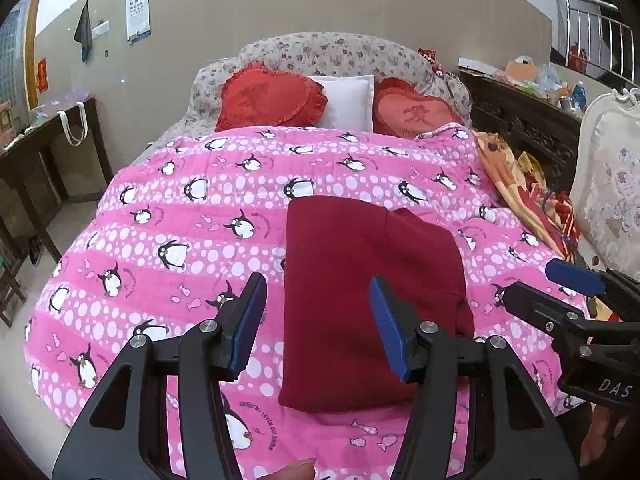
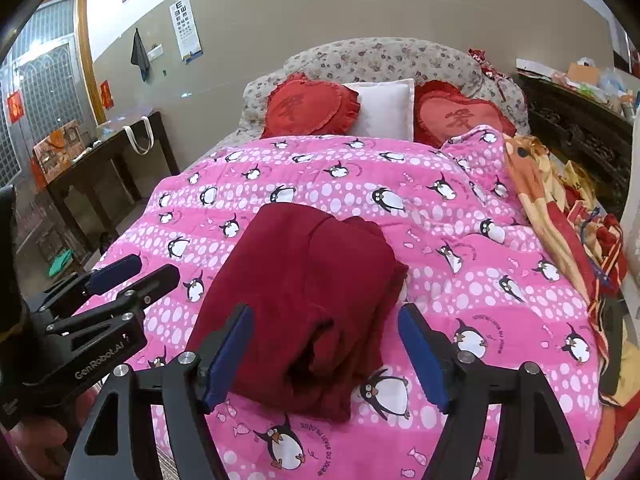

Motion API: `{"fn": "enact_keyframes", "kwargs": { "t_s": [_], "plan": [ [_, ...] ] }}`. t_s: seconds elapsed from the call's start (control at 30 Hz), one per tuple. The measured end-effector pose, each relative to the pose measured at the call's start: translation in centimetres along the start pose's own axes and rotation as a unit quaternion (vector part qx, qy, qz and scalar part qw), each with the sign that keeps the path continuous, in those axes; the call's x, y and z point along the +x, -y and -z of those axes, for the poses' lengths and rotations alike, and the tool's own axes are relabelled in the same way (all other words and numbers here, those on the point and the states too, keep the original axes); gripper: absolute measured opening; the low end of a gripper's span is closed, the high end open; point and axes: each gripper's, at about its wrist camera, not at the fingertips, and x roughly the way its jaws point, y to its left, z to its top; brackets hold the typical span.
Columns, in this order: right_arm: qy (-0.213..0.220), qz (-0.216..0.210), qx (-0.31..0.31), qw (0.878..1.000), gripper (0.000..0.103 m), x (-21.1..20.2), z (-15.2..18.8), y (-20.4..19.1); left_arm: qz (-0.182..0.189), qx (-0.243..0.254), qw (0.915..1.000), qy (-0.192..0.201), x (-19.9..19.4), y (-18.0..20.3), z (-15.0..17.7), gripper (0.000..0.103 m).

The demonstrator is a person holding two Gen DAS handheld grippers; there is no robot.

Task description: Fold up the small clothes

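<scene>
The folded garment (image 1: 372, 300) is a plain dark red, with no print on it. Under it the quilt (image 1: 180, 216) is bright pink — banded in lighter and deeper pink, scattered with white dots, black-and-white penguins and small fish. Two heart cushions (image 1: 270, 98) are red with frilled edges, a darker red character on each; the pillow (image 1: 348, 100) between them is white. The headboard (image 1: 332, 54) is beige with a small brownish flower print. A blanket (image 1: 516, 188) at the side is orange, yellow and red. The left gripper (image 1: 318, 322) is black — its pads blue.
</scene>
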Motion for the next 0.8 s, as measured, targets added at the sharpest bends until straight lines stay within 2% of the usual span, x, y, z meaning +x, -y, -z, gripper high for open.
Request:
{"fn": "enact_keyframes", "kwargs": {
  "t_s": [0.33, 0.8],
  "plan": [
    [0.005, -0.002, -0.002, 1.0, 0.076, -0.5, -0.3, -0.7, -0.005, -0.003, 0.9999, 0.012, -1.3, -0.2, -0.2, 0.054],
    [-0.005, -0.004, 0.0, 1.0, 0.077, 0.2, 0.1, -1.1, -0.005, -0.004, 0.9999, 0.008, -1.1, -0.3, -0.1, 0.054]
  ]
}}
